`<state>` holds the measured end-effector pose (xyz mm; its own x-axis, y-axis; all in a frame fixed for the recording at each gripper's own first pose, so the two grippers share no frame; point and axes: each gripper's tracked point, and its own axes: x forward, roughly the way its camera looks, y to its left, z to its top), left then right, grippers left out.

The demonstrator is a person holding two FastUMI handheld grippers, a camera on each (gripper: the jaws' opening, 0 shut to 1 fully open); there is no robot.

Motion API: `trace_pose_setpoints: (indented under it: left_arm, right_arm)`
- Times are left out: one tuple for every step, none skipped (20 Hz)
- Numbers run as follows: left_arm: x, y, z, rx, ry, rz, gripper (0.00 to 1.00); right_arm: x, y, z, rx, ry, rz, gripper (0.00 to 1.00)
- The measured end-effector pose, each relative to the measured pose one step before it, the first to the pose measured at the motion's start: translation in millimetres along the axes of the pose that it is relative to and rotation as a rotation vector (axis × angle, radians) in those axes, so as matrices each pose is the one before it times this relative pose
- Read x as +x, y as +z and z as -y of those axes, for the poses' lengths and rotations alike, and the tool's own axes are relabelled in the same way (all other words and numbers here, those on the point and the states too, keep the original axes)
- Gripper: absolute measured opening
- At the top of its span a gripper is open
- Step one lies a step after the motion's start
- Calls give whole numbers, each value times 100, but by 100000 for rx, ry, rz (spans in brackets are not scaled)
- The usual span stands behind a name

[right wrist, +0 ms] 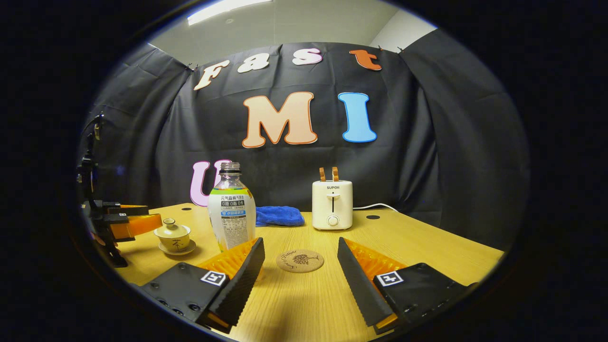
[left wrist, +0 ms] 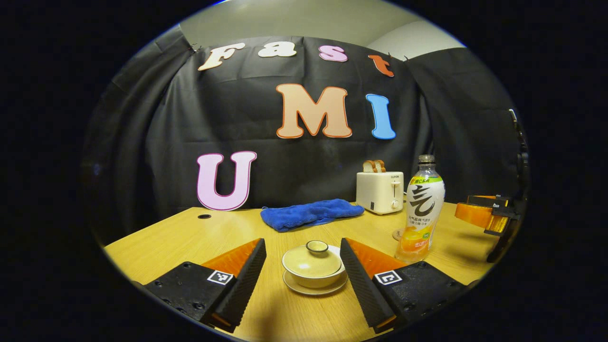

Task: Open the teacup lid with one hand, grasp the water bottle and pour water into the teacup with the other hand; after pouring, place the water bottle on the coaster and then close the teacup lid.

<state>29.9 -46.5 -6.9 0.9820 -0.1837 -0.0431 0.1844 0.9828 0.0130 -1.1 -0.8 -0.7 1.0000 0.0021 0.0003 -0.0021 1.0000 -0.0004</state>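
With the left gripper [left wrist: 303,270] spread wide either side of the lidded teacup [left wrist: 314,269] and the right gripper [right wrist: 300,266] gaping near the coaster [right wrist: 299,261], the uncapped bottle [right wrist: 231,213] between them could topple and spill from a careless nudge.

Lidded cream teacup [left wrist: 314,268] on saucer; uncapped water bottle [left wrist: 421,209] upright to its right; round coaster [right wrist: 299,261] bare.

Left gripper [left wrist: 303,266] and right gripper [right wrist: 300,266]: ribbed wedge fingers; screwed bodies; square tags
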Motion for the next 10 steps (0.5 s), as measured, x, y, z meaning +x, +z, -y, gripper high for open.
trace_pose_setpoints:
  left_arm:
    - [345, -477, 233, 431, -1177, -2564, 92]
    - [447, -251, 65, 247, -449, -2384, 90]
    - [417, -223, 100, 236, -570, -1785, 86]
    - [329, -151, 52, 215, -397, -1510, 86]
    - [614, -196, 170, 436, -291, -1344, 86]
    - [311, 30, 25, 753, -228, -968, 86]
    - [269, -165, 78, 738, -307, -908, 84]
    - [253, -91, 186, 721, -513, -1010, 83]
    - [416, -208, 237, 799, -343, -1326, 81]
    - [260, -149, 50, 745, -368, -1239, 79]
  right_arm:
    - [5, 9, -11, -5, 0, 11, 98]
    - [-2, -35, 53, -3, -2, 0, 98]
    - [25, 51, -9, -11, -2, 16, 98]
    - [-16, -36, -5, 1, -11, -26, 94]
    - [-14, 31, -9, -3, 2, 33, 94]
    - [8, -52, -2, 8, -4, -20, 94]
    - [-43, 27, -21, -8, 6, 22, 94]
    - [40, -27, -22, 22, 170, -31, 94]
    - [62, 27, -97, -10, 250, -24, 94]
    - [-25, 17, 23, 12, 44, 11, 94]
